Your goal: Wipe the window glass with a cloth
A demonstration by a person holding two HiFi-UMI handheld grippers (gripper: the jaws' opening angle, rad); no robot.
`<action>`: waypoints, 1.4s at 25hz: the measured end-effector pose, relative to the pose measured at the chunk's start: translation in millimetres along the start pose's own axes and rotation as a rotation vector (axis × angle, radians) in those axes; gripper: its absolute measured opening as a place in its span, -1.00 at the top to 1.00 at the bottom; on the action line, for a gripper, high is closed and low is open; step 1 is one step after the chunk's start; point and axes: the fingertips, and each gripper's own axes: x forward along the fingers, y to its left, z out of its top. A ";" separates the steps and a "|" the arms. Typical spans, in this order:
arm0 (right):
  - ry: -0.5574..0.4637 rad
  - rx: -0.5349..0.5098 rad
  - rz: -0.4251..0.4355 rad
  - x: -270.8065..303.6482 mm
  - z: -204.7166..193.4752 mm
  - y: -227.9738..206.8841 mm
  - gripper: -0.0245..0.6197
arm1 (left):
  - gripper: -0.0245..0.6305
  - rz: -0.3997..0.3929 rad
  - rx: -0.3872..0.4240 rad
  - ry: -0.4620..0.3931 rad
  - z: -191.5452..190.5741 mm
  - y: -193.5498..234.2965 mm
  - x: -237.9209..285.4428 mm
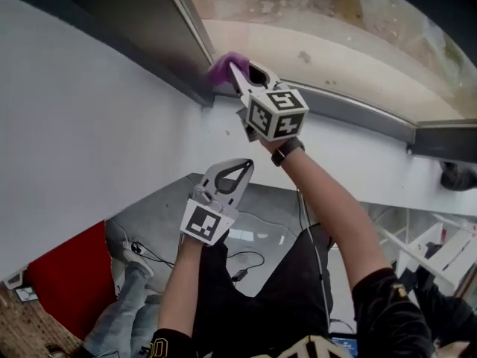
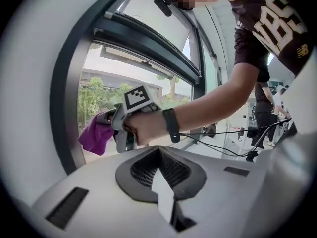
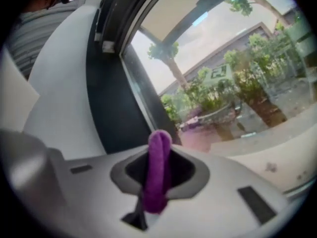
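Note:
A purple cloth (image 1: 223, 67) is pinched in my right gripper (image 1: 235, 74), which is shut on it. It is held up against the window glass (image 1: 335, 36), at the corner beside the dark frame (image 1: 149, 21). In the right gripper view the cloth (image 3: 158, 167) stands folded between the jaws of the right gripper (image 3: 158, 155), with the glass (image 3: 228, 83) and frame (image 3: 119, 98) just ahead. My left gripper (image 1: 243, 165) hangs lower, away from the window, shut and empty. Looking along the left gripper (image 2: 159, 152), I see the right gripper (image 2: 110, 119) and the cloth (image 2: 95, 137) at the glass (image 2: 104, 88).
A white wall (image 1: 89, 125) runs left of and below the window frame. Farther down lie a red panel (image 1: 67, 274) and black cables (image 1: 246, 259) on a grey floor. Another person (image 2: 262, 118) stands at the far right of the left gripper view.

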 end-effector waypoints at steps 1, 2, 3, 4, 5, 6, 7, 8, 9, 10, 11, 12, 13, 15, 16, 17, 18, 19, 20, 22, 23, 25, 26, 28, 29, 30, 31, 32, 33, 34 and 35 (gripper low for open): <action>0.006 -0.010 0.012 17.8 -4.4 11.1 0.70 | 0.90 0.012 0.002 -0.001 -1.8 7.2 -9.0; 0.009 -0.009 0.013 33.2 -7.7 17.3 0.70 | 0.90 0.023 0.004 -0.002 -3.1 13.8 -16.2; 0.010 0.008 0.006 45.4 -10.1 17.8 0.70 | 0.90 0.032 0.010 -0.003 -3.9 19.4 -21.3; 0.012 0.034 -0.007 53.0 -12.2 12.9 0.70 | 0.90 0.037 0.021 -0.004 -4.3 23.4 -24.4; 0.019 0.055 -0.022 55.2 -14.6 3.5 0.70 | 0.90 0.041 0.031 -0.008 -4.5 25.5 -25.7; 0.031 0.059 -0.041 51.7 -17.0 -8.6 0.70 | 0.90 0.043 0.034 -0.013 -4.6 26.2 -25.1; 0.045 0.045 -0.063 42.7 -18.7 -22.3 0.70 | 0.90 0.045 0.026 -0.017 -4.6 25.8 -22.1; 0.055 0.028 -0.088 28.4 -19.2 -37.4 0.70 | 0.90 0.043 0.011 -0.020 -4.3 23.5 -16.1; 0.058 0.024 -0.118 8.9 -18.4 -54.9 0.70 | 0.90 0.034 -0.007 -0.022 -3.4 18.5 -6.9; 0.054 0.035 -0.155 -14.9 -16.3 -75.4 0.70 | 0.90 0.015 -0.025 -0.025 -1.9 10.4 5.9; 0.047 0.056 -0.198 -42.1 -13.0 -98.8 0.70 | 0.90 -0.013 -0.040 -0.032 0.3 -1.1 22.0; 0.038 0.075 -0.245 -71.7 -8.7 -124.4 0.70 | 0.90 -0.051 -0.049 -0.038 3.0 -16.0 40.9; 0.031 0.085 -0.292 -102.7 -4.0 -151.2 0.70 | 0.90 -0.095 -0.049 -0.044 5.8 -34.2 61.9; 0.022 0.077 -0.377 -166.0 4.8 -205.8 0.70 | 0.90 -0.182 -0.025 -0.048 12.1 -78.2 107.4; 0.020 0.068 -0.415 -197.1 8.4 -233.8 0.70 | 0.90 -0.217 -0.010 -0.050 15.5 -102.2 130.8; 0.017 0.065 -0.454 -228.4 11.2 -263.2 0.70 | 0.90 -0.247 0.001 -0.053 19.0 -126.4 154.2; 0.010 0.072 -0.502 -261.2 13.2 -294.5 0.70 | 0.90 -0.276 0.007 -0.059 22.5 -150.4 176.8; -0.003 0.092 -0.560 -296.2 14.8 -327.0 0.70 | 0.90 -0.305 0.009 -0.068 25.8 -173.9 197.6; -0.022 0.118 -0.630 -333.2 16.8 -359.4 0.70 | 0.90 -0.336 0.009 -0.078 28.7 -196.5 216.0; -0.066 0.162 -0.778 -406.7 22.9 -418.1 0.70 | 0.90 -0.397 0.010 -0.094 31.7 -236.3 244.0; -0.085 0.176 -0.842 -438.5 26.7 -442.2 0.70 | 0.90 -0.422 0.011 -0.098 31.0 -252.0 253.8; -0.118 0.191 -0.925 -483.6 35.5 -477.2 0.70 | 0.90 -0.450 0.009 -0.093 25.6 -272.6 267.1; -0.128 0.191 -0.944 -496.0 39.9 -487.5 0.70 | 0.90 -0.453 0.002 -0.085 21.9 -277.7 271.4; -0.129 0.181 -0.951 -503.2 45.0 -495.0 0.70 | 0.90 -0.443 -0.018 -0.070 15.9 -279.7 276.4; -0.123 0.175 -0.943 -499.9 44.6 -493.2 0.70 | 0.90 -0.432 -0.028 -0.064 14.0 -277.1 276.5; -0.111 0.170 -0.927 -491.9 41.5 -487.3 0.70 | 0.90 -0.418 -0.033 -0.060 12.7 -272.1 274.6; -0.091 0.162 -0.898 -478.5 35.9 -476.8 0.70 | 0.90 -0.400 -0.036 -0.056 11.7 -264.5 270.4; -0.062 0.148 -0.856 -459.6 28.0 -461.6 0.70 | 0.90 -0.377 -0.038 -0.055 10.8 -254.3 264.1; -0.028 0.129 -0.805 -435.9 18.8 -442.4 0.70 | 0.90 -0.350 -0.042 -0.055 9.7 -241.8 255.5; 0.006 0.105 -0.748 -409.1 9.4 -420.4 0.70 | 0.90 -0.319 -0.048 -0.053 7.7 -227.6 244.8; 0.034 0.081 -0.691 -380.5 0.9 -397.3 0.70 | 0.90 -0.287 -0.057 -0.048 4.5 -212.4 232.2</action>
